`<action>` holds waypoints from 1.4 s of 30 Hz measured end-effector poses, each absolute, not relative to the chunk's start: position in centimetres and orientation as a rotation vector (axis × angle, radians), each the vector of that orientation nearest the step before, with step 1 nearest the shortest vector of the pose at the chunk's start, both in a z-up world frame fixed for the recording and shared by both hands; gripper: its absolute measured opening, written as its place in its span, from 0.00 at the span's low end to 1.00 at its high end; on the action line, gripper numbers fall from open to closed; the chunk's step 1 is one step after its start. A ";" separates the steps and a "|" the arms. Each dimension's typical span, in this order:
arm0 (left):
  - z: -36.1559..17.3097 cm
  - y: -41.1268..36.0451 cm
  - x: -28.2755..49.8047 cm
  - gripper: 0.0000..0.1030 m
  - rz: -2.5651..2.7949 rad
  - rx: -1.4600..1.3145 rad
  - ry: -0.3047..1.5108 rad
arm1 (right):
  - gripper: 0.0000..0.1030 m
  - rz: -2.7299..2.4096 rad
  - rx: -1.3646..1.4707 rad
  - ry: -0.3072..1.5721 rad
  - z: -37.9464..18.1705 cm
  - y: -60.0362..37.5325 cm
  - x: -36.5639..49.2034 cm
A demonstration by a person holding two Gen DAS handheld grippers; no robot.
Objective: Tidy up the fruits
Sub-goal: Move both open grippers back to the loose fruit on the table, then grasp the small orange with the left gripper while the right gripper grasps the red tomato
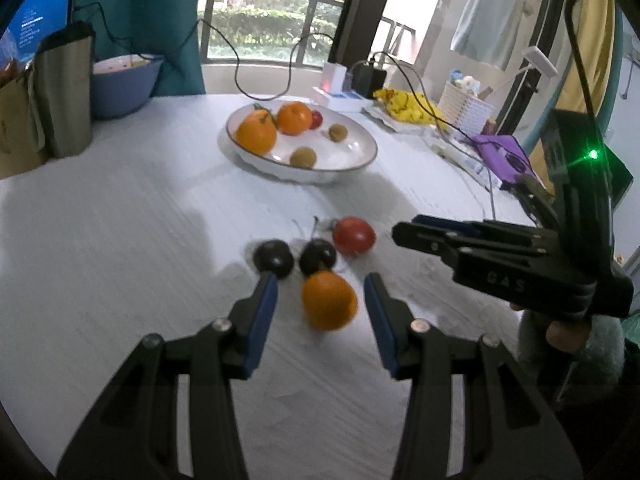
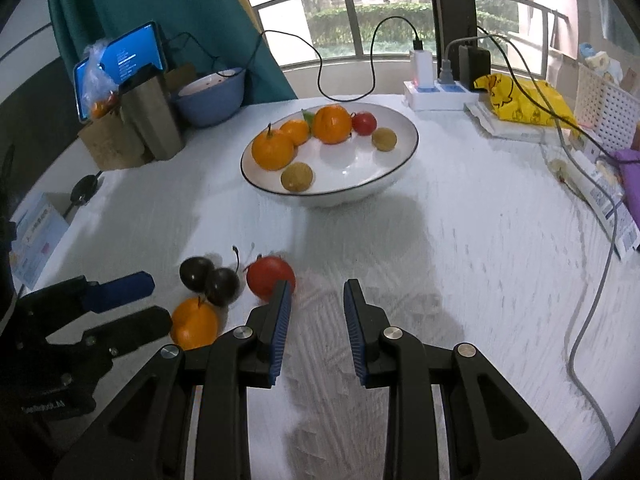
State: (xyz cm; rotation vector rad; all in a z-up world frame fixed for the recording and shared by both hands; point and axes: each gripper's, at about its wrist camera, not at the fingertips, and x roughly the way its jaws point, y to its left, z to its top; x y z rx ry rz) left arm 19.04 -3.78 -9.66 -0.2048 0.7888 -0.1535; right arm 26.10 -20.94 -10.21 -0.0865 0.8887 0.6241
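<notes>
A small orange (image 1: 330, 302) lies on the white table between the fingers of my left gripper (image 1: 320, 279), which is open with a gap on each side of the fruit. Just beyond it lie two dark cherries (image 1: 318, 257) and a red fruit (image 1: 354, 236). My right gripper (image 2: 318, 286) hovers to the right of the red fruit (image 2: 270, 278), its pads a narrow gap apart with nothing between them. Farther back, the white bowl (image 2: 400, 168) holds oranges, a small red fruit and two brown fruits. In the right wrist view the left gripper (image 2: 160, 301) stands beside the orange (image 2: 195, 324).
A blue bowl (image 2: 212, 96), a steel cup (image 2: 150, 116), a paper bag and a lit tablet stand at the back left. A power strip (image 2: 436, 94), a yellow bag (image 2: 520, 98), a white basket (image 2: 604, 108) and cables (image 2: 580, 320) line the right side.
</notes>
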 end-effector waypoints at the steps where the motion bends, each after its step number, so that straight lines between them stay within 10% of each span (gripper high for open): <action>1: -9.8 -4.0 19.0 0.46 -0.160 -0.204 0.793 | 0.28 0.628 -0.085 0.891 -10.3 -21.0 26.0; 7: -10.9 -4.8 19.6 0.45 -0.167 -0.190 0.838 | 0.40 0.648 -0.090 0.905 -11.0 -20.4 25.9; 42: -10.2 -5.2 19.8 0.35 -0.211 -0.168 0.833 | 0.31 0.712 -0.145 0.874 -9.6 -18.1 26.4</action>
